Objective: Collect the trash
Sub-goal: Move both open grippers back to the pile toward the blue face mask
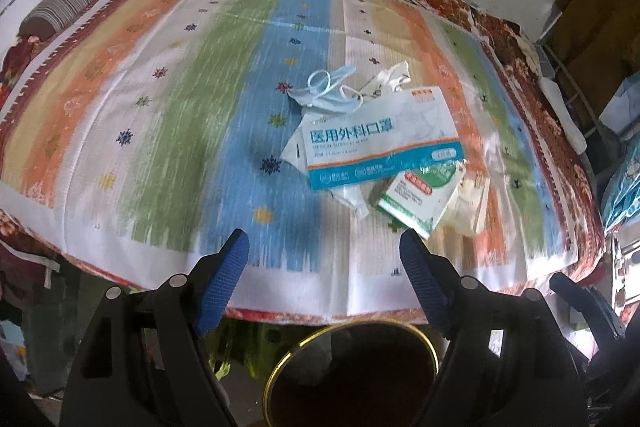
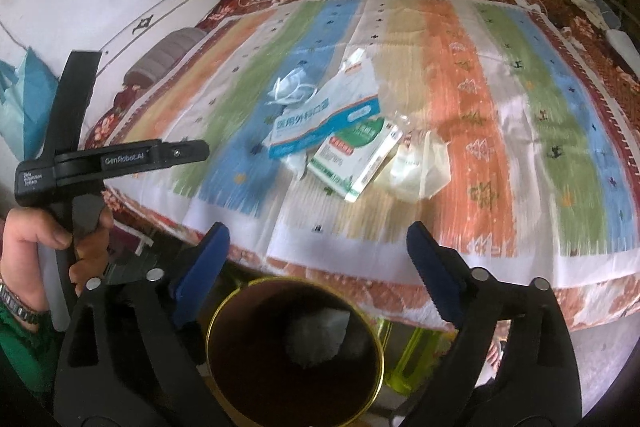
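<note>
left gripper: jaws spread wide, nothing between them, over the near bed edge
right gripper: jaws spread wide, empty, above the bin
trash pile: mid-bed on the striped cover; blue face mask far, mask packet, green box near
bin: gold-rimmed, below the near bed edge, white crumpled wad inside
left hand: grips the left gripper's handle

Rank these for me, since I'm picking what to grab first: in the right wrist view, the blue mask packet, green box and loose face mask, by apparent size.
1. Blue mask packet, largest.
2. Green box; it lies nearer the camera, which may flatter it.
3. Loose face mask, smallest, crumpled and farthest.
</note>
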`<action>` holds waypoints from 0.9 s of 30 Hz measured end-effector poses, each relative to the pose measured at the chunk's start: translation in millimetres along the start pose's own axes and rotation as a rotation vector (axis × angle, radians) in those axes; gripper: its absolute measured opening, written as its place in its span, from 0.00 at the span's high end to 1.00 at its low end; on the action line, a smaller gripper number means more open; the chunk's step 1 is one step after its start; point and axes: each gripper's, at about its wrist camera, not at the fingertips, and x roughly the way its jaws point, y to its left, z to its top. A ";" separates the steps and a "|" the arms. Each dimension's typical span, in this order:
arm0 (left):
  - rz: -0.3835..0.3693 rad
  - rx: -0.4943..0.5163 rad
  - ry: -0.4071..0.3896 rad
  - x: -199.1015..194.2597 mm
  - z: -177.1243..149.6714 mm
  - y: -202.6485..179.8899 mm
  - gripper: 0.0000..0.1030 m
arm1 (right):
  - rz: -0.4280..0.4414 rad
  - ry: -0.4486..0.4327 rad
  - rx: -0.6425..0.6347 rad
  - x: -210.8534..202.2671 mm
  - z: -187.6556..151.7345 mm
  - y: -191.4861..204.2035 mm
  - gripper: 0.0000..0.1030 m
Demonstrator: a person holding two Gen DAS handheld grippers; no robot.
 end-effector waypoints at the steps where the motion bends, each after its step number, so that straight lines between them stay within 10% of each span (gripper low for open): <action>1: -0.001 -0.001 -0.002 1.7 1.8 0.1 0.25 | 0.004 -0.004 -0.002 2.4 2.1 -2.0 0.15; 27: -0.063 -0.130 0.002 55.6 65.1 34.4 0.10 | 0.109 -0.061 0.119 50.1 48.1 -47.7 0.09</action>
